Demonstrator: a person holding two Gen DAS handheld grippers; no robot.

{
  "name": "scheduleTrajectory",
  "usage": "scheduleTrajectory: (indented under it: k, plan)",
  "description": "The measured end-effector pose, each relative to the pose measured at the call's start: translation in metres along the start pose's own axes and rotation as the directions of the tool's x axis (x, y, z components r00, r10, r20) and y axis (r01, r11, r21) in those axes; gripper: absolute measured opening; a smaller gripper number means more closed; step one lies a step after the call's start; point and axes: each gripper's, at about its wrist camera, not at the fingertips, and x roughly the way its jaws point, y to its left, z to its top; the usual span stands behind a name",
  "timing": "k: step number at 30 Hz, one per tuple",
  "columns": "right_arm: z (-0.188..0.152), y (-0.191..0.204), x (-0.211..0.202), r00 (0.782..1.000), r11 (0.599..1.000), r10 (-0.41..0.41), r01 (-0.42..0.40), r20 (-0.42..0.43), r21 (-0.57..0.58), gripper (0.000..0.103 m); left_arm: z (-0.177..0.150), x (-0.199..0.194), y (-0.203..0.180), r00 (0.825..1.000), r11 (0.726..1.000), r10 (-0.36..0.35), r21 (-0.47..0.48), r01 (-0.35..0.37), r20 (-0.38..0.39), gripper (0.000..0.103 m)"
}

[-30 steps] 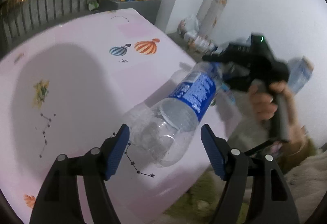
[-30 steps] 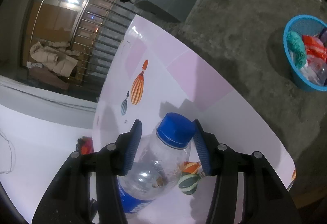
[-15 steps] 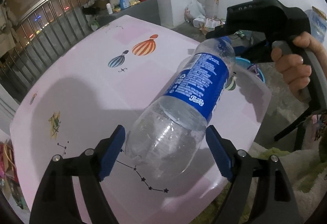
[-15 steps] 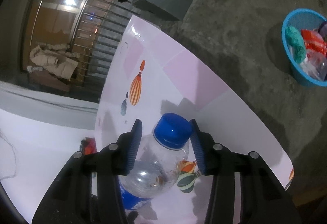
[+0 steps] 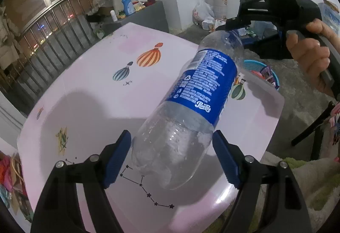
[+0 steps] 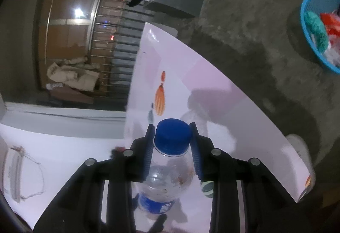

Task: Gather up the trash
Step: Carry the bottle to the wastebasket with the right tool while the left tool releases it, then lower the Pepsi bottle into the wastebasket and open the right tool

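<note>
Bottle (image 5: 191,105) looks empty, light and slick, so your right claw (image 6: 172,143), just closing, clamps its stiff cap (image 6: 172,134) while your left claw (image 5: 171,160) stands wide around the base.

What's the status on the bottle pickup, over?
Right gripper just closed on the blue cap of the bottle. Left gripper open, pads flanking its base. Blue trash basket on the floor beyond the table, path clear.

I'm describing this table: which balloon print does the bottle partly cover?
The green striped balloon, tucked behind the bottle at its right side. The orange balloon and blue-grey balloon show fully, further left.
</note>
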Motion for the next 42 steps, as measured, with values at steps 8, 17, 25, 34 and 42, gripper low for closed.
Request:
scheduleTrajectory:
  k: [8,17,25,34,42]
  plan:
    - [0.003,-0.006,-0.013,0.999,0.998,0.052,-0.052,0.007,0.025,0.03,0.01,-0.003,-0.011,1.0,1.0,0.005,0.03,-0.005,0.014,0.076]
    - [0.027,0.0,-0.092,0.979,0.991,0.129,-0.132,0.16,0.009,0.03,0.069,-0.008,-0.042,0.99,0.985,-0.057,0.171,0.034,0.131,0.076]
    - [0.059,-0.058,-0.182,0.922,0.984,0.094,-0.143,0.375,0.105,0.029,0.153,0.029,-0.086,0.911,0.913,-0.392,0.175,0.369,0.124,0.075]
    - [0.109,-0.191,-0.193,0.901,0.925,-0.03,-0.139,0.433,0.354,0.03,0.178,0.067,-0.076,0.887,0.891,-0.454,0.028,0.454,0.077,0.075]
    - [0.14,-0.329,-0.133,0.872,0.765,-0.406,0.161,0.272,0.623,0.039,0.163,0.059,-0.037,0.905,0.902,-0.416,-0.082,0.423,0.092,0.079]
